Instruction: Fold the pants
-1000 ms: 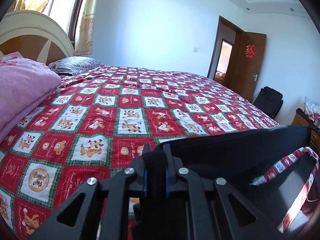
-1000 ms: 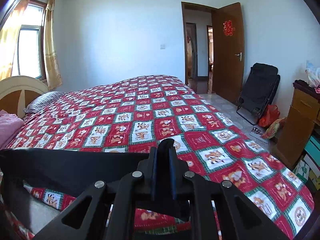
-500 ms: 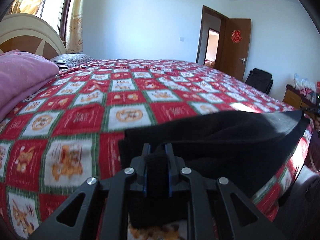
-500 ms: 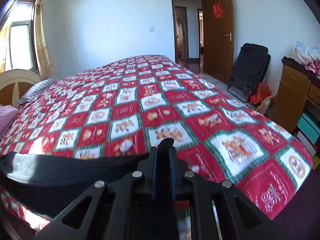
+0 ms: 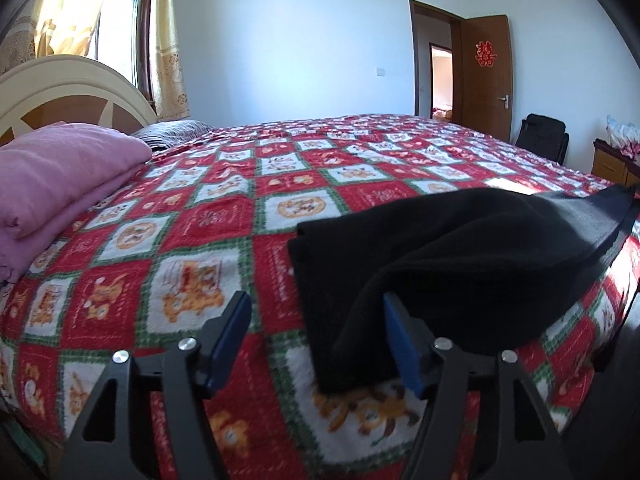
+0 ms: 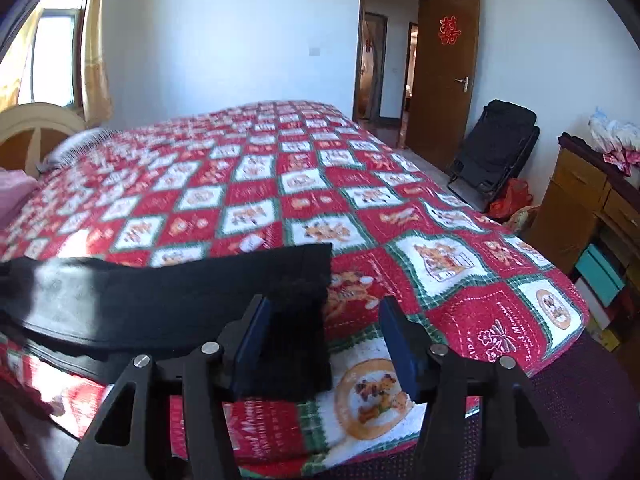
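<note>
A home bedroom. A wide bed [image 5: 248, 216] under a red patchwork quilt fills the middle of both views, with a cream arched headboard [image 5: 76, 80] and folded pink blanket [image 5: 60, 176] at the left. Yellow curtains [image 5: 166, 40] hang by a window in the upper left; a wooden door [image 6: 444, 72] stands open at the upper right, a wooden dresser [image 6: 580, 200] at the right edge.

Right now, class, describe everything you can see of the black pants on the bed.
The black pants are plain dark fabric, soft and fleecy-looking, lying in a low band across the near edge of the red patterned bedspread. One end shows a straight, squared edge. Both tools are open: the left tool has cloth draped against one finger, and the right tool straddles the other end without clamping it.
</note>
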